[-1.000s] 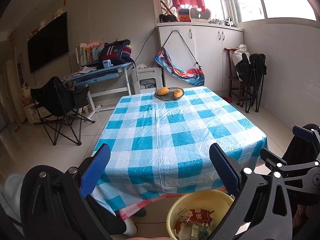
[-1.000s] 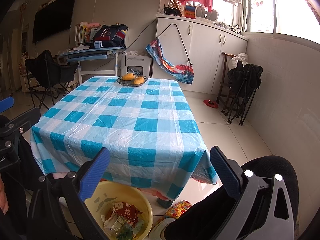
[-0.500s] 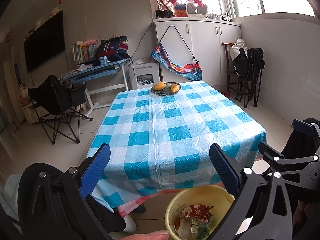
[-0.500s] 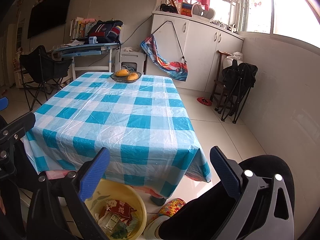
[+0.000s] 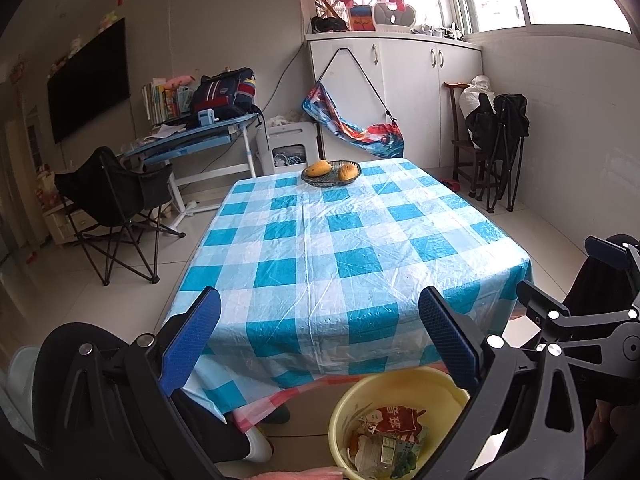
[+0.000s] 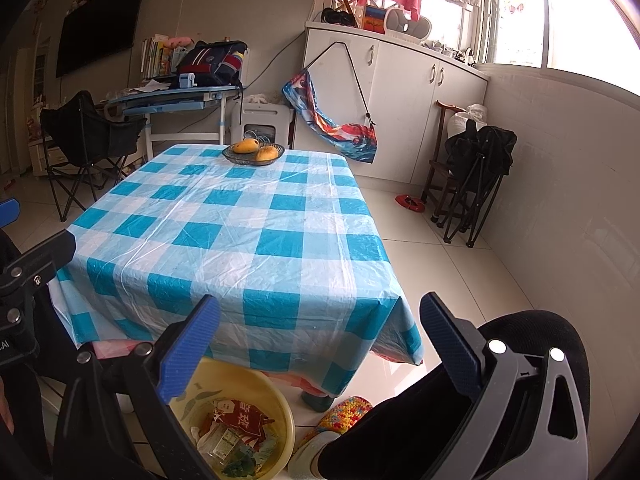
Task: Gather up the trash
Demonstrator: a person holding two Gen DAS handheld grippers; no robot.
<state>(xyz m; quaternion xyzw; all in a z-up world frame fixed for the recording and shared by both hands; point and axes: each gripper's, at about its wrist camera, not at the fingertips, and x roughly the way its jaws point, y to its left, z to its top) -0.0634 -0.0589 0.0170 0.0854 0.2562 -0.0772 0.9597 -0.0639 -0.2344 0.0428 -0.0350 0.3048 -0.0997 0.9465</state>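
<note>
Crumpled wrappers and packets (image 5: pixel 386 438) lie in the round yellow plastic basin (image 5: pixel 424 385) on the floor at the table's near edge. Blue-and-white checked tablecloth (image 5: pixel 344 240) shows no litter, only a wire fruit bowl (image 5: pixel 331 172). Left gripper (image 5: pixel 320 344) and right gripper (image 6: pixel 320 346) both spread wide, empty. Collection looks essentially finished.

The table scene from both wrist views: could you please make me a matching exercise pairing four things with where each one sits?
Things:
1. mangoes
2. red snack wrapper
3. backpack
4. yellow basin

Places:
A. on the blue desk by the wall
B. on the floor at the table's near edge
C. in the wire basket at the table's far end
D. inside the basin with other trash

Pairs: 1-C, 2-D, 3-A, 4-B
</note>
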